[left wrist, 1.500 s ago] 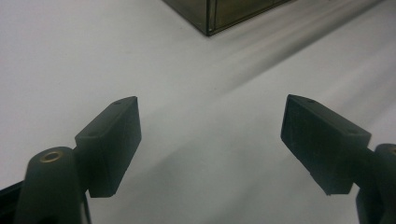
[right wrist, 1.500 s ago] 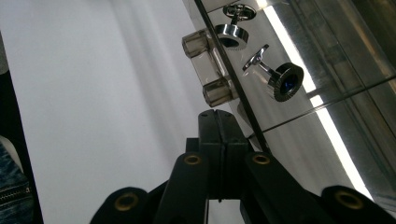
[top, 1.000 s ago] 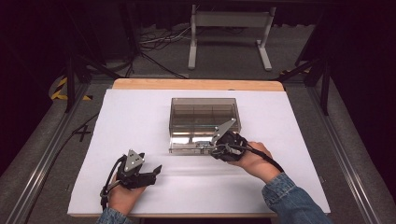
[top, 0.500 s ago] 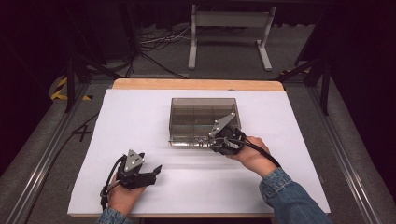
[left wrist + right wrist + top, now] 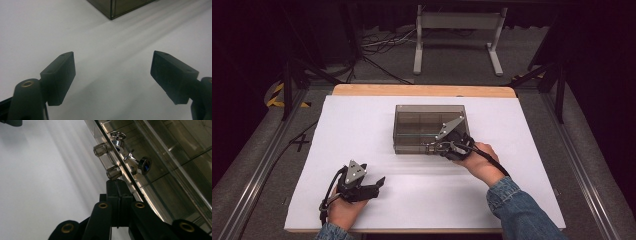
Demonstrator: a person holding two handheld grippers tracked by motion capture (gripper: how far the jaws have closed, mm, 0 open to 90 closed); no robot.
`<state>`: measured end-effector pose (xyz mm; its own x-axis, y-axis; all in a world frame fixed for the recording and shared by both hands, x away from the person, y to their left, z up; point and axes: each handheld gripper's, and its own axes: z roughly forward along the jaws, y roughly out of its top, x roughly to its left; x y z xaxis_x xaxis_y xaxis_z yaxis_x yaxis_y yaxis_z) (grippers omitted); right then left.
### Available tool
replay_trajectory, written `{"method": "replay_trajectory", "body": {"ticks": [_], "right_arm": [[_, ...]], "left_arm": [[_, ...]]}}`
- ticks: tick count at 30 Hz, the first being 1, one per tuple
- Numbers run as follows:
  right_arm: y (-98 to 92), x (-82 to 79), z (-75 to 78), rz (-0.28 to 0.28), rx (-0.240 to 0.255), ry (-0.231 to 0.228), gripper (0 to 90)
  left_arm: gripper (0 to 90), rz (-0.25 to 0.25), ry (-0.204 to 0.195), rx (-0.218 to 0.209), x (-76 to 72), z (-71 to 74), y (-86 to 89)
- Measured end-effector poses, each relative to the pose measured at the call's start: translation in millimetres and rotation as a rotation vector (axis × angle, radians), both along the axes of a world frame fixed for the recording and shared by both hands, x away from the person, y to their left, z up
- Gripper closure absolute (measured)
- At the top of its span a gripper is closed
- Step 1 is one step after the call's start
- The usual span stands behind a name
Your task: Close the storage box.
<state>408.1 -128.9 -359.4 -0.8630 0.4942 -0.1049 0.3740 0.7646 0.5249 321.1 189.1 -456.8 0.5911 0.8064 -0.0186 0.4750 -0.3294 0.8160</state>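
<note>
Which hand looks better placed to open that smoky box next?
Right. The right gripper is at the box front, jaws shut just under its clear latch knobs. The left gripper rests open on the table, well away from the box.

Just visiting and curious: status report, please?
Right gripper jaws shut, tips at the smoky clear plastic box's front latch. Left gripper open, resting apart. Nothing in the way.
</note>
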Motion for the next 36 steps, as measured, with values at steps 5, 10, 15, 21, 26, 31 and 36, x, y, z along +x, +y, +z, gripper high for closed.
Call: {"method": "replay_trajectory", "body": {"ticks": [5, 10, 15, 21, 26, 31, 36], "right_arm": [[-0.2, 6.3, -1.3, -0.027, 0.003, -0.021, 89.9], [0.7, 9.7, -2.6, -0.065, 0.009, -0.051, 89.9], [0.9, 13.9, -4.2, -0.095, 0.025, -0.059, 89.9], [1.1, 17.0, -6.6, -0.103, 0.034, -0.062, 89.9], [1.2, 15.8, -7.3, -0.111, 0.037, -0.066, 89.8], [-1.2, 12.5, -7.0, -0.101, 0.035, -0.052, 89.9], [-9.7, 0.0, -2.4, -0.072, 0.066, -0.047, 88.8]], "left_arm": [[20.8, -0.001, 0.000, -0.001, 0.0, 0.1, 0.1], [20.8, -0.002, 0.000, 0.000, -0.1, 0.0, 0.1], [20.8, -0.002, 0.000, -0.001, 0.0, 0.1, 0.2], [20.8, -0.002, 0.000, -0.002, 0.0, 0.1, 0.2], [20.8, -0.003, 0.000, -0.001, 0.1, 0.1, 0.1], [20.8, -0.001, 0.002, -0.006, 0.3, 0.1, 0.0], [20.8, -0.003, 0.000, -0.001, 0.2, 0.1, 0.0]]}}
